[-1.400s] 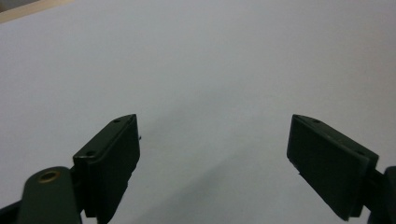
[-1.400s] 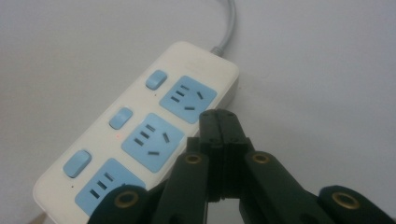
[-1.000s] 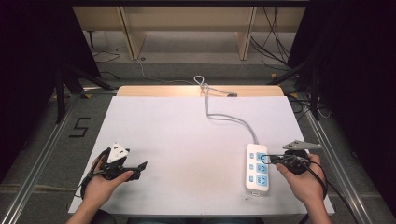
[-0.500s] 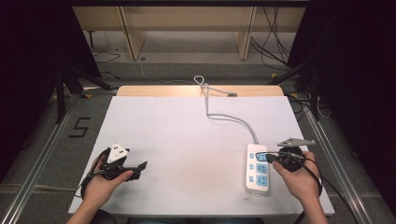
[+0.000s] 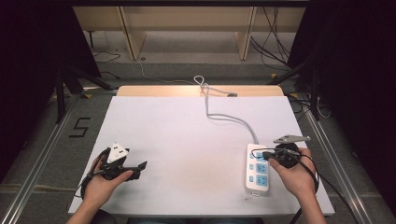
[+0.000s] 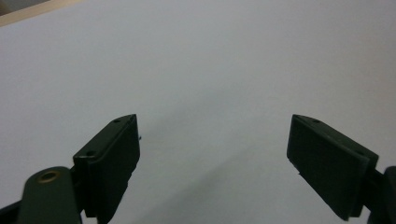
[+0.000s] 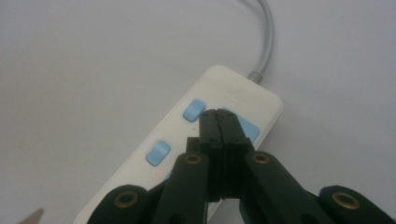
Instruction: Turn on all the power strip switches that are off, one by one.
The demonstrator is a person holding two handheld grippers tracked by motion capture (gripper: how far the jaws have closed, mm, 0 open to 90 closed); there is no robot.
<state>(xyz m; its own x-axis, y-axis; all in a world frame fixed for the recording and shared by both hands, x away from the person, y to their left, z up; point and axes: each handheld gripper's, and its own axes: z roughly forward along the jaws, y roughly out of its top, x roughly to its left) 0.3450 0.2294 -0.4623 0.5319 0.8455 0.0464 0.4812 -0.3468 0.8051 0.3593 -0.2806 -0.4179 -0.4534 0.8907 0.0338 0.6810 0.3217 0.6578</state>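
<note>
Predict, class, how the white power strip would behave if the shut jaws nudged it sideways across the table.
The power strip lies flat and long, so it would probably slide, not tip or roll. Its smooth casing on the smooth white table suggests little grip. The grey cord looks bendy, yet may tug that end and make it pivot.

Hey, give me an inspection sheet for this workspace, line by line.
Surface: white table top, wooden strip along the far edge.
Job's things: white power strip with blue buttons, lying flat near the right edge; a small red light glows beside one button.
Clutter: nothing seen.
Grippers: right gripper jaws shut, tips over the strip's blue buttons; contact cannot be told. Left gripper jaws open, nothing between them.
Cables: grey cord runs from the strip over the far edge.
Surroundings: dark floor bearing a 5 mark, wooden frame behind.
</note>
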